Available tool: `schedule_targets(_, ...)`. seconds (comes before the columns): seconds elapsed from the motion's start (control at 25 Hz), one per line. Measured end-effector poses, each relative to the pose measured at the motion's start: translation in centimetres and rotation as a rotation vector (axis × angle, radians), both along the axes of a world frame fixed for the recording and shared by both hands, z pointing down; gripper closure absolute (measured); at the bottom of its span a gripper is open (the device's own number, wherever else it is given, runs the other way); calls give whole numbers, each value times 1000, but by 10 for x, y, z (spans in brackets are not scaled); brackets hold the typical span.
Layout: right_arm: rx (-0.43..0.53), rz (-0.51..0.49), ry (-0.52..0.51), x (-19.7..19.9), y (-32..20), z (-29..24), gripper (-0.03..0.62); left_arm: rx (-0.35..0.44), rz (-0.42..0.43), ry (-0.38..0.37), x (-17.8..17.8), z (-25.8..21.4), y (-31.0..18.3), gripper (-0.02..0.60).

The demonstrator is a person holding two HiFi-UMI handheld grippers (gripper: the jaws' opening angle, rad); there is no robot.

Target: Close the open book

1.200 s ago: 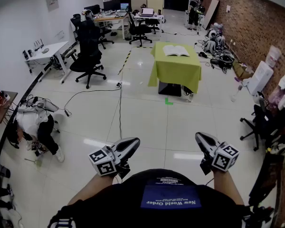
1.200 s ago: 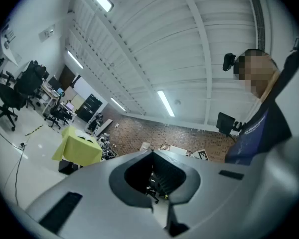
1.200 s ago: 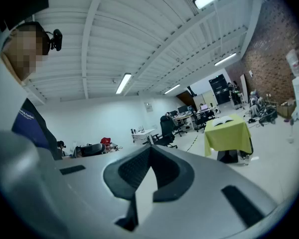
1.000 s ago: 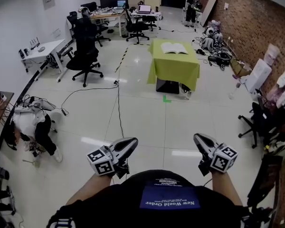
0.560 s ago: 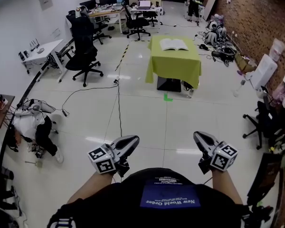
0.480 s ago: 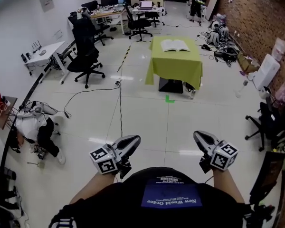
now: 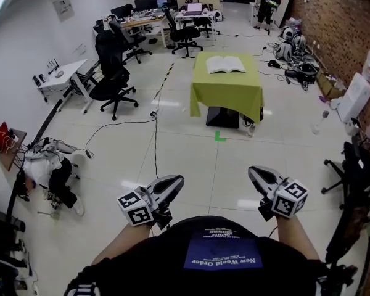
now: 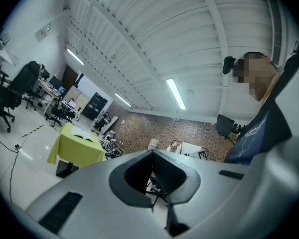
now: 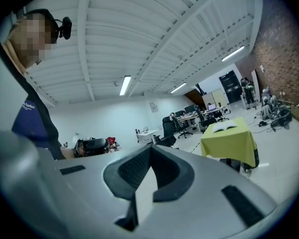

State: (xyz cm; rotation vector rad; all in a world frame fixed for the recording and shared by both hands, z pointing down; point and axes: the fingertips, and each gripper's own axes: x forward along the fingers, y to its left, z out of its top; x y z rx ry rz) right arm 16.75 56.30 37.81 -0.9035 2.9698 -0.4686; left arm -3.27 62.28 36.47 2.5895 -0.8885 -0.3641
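An open book (image 7: 226, 65) lies flat on a table under a yellow-green cloth (image 7: 227, 92), far ahead across the floor. My left gripper (image 7: 176, 180) and right gripper (image 7: 254, 171) are held close in front of my body, far short of the table. Both are shut with nothing between the jaws. In the left gripper view the left gripper (image 8: 152, 152) has the table (image 8: 74, 151) and book (image 8: 81, 135) small at its left. The right gripper (image 9: 150, 148) has the table (image 9: 230, 144) and book (image 9: 225, 127) at its right in the right gripper view.
A black cable (image 7: 155, 142) and a green tape mark (image 7: 219, 136) lie on the tiled floor between me and the table. Office chairs (image 7: 113, 79) and desks (image 7: 60, 74) stand at the left. A person (image 7: 49, 170) crouches at the far left. Clutter lines the brick wall (image 7: 351, 36) at the right.
The whole view has shifted as I walk toward the table, which looks slightly nearer. Both grippers keep their place in front of my body and stay shut.
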Motion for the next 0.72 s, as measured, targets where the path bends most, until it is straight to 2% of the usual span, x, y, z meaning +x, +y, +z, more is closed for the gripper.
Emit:
schedule_targets(0.24, -39, 48, -17, 28, -36, 15, 608, -27, 38, -12, 21, 6, -43, 575)
schedule_targets(0.4, -54, 78, -3, 27, -54, 22, 608, -27, 81, 7, 23, 12, -71, 575)
schedule_targets(0.56, -31, 119, 32, 13, -83, 9, 608, -17, 131, 40, 7, 12, -110, 575)
schedule_targets(0.72, -24, 173, 28, -10, -117, -7, 608, 5, 179, 55, -24, 2, -152, 575)
